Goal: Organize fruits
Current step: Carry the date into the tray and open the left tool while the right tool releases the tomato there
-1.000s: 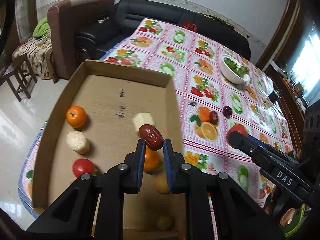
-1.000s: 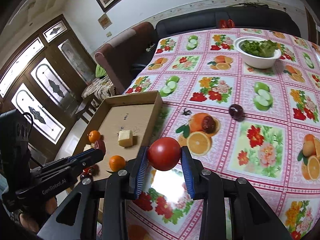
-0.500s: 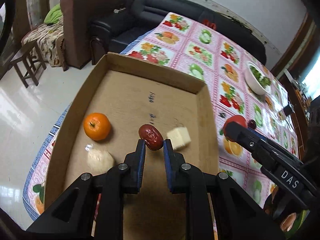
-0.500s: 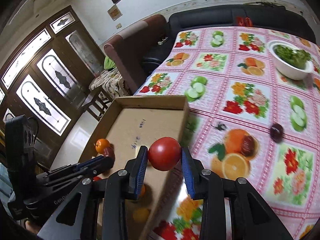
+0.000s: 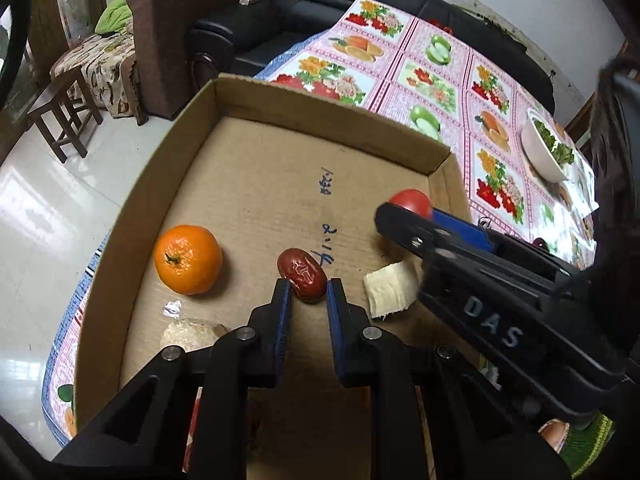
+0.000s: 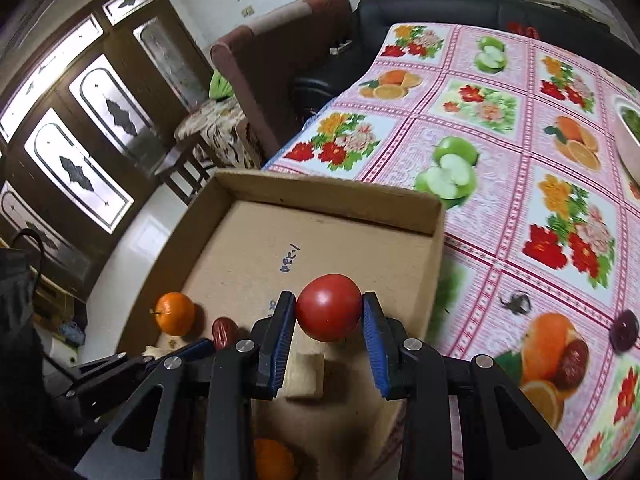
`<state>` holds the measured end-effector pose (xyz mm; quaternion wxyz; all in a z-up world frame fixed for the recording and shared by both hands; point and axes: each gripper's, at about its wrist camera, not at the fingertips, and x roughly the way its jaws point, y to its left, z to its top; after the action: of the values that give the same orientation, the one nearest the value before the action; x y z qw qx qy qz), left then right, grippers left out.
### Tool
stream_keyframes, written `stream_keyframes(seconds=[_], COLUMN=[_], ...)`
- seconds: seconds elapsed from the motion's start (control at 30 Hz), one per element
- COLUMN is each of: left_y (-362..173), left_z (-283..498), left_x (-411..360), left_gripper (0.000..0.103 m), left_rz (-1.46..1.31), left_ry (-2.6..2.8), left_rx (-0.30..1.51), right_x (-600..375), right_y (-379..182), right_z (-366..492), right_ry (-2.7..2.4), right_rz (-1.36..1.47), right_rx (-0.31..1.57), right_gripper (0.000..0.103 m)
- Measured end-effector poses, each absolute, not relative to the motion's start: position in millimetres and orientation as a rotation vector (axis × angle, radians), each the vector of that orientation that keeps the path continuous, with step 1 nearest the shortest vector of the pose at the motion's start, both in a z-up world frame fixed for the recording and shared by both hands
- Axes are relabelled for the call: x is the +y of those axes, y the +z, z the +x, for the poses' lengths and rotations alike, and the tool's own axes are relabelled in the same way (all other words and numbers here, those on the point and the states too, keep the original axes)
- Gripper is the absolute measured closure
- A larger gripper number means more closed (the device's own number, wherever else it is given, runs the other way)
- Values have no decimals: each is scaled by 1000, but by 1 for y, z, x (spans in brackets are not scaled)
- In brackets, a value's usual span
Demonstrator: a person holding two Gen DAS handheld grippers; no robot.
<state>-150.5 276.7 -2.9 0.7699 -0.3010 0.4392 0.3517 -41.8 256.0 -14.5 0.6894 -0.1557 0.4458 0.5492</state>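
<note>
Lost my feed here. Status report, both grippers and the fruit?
Left gripper shut on red date. Right gripper shut on tomato, over cardboard box. Cheese-like block directly below tomato.

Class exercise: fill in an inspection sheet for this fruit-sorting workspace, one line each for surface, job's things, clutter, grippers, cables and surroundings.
Surface: table under a fruit-print tablecloth.
Job's things: cardboard box holding an orange and a pale cube; a dark plum and a brown date lie on the cloth.
Clutter: white bowl of greens; foil scrap in the box.
Grippers: left gripper shut on a red date; right gripper shut on a tomato, both over the box.
Cables: nothing seen.
Surroundings: black sofa, brown armchair, wooden stool.
</note>
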Motion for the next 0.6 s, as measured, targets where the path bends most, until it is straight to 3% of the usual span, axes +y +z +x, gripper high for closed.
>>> stream_keyframes(seconds=[0.43, 0.6], left_y=[-5, 4], left_z=[-155, -160], left_x=[279, 270], left_gripper=[85, 85], left_rz=[-685, -671], left_ry=[786, 790], left_rx=[966, 946], right_x=[264, 253], right_y=[-18, -7], right_z=[-46, -44], right_ry=[1203, 1203], right_rz=[-401, -368], right_rx=[978, 965], right_gripper=[66, 59])
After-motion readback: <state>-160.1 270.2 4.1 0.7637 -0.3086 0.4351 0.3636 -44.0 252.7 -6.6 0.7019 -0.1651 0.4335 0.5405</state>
